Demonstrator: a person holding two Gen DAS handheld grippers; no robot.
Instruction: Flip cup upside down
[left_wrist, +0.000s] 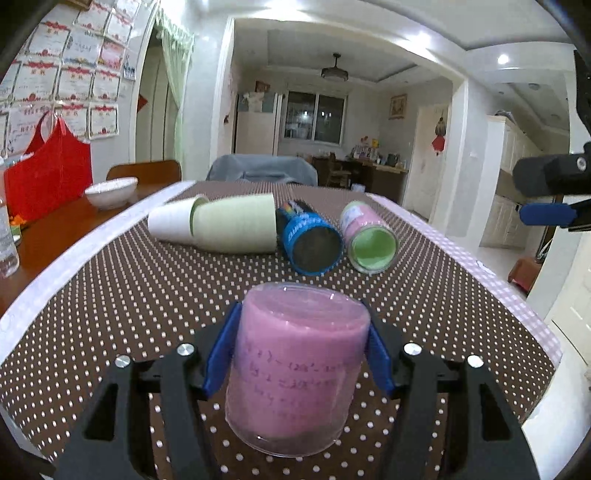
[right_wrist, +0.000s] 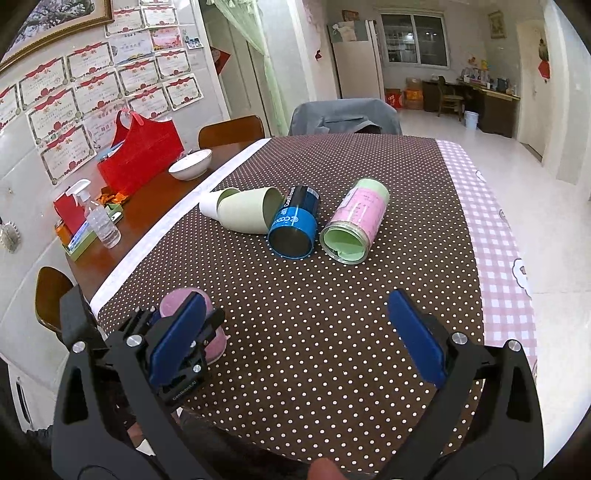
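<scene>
Dotted tablecloth (left_wrist: 129, 295): L claw (left_wrist: 299, 354) grips pink cup (left_wrist: 295, 369); R claw (right_wrist: 295, 343) open.

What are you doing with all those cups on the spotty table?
A person is working two handheld grippers. The left gripper has its jaws on either side of a pink-lined clear plastic cup standing on the brown polka-dot tablecloth; whether its open end is up or down is unclear. The right gripper hangs open above the cloth, holding nothing. Further back, a white cup, a pale green cup, a blue cup and a pink-and-green cup lie on their sides.
</scene>
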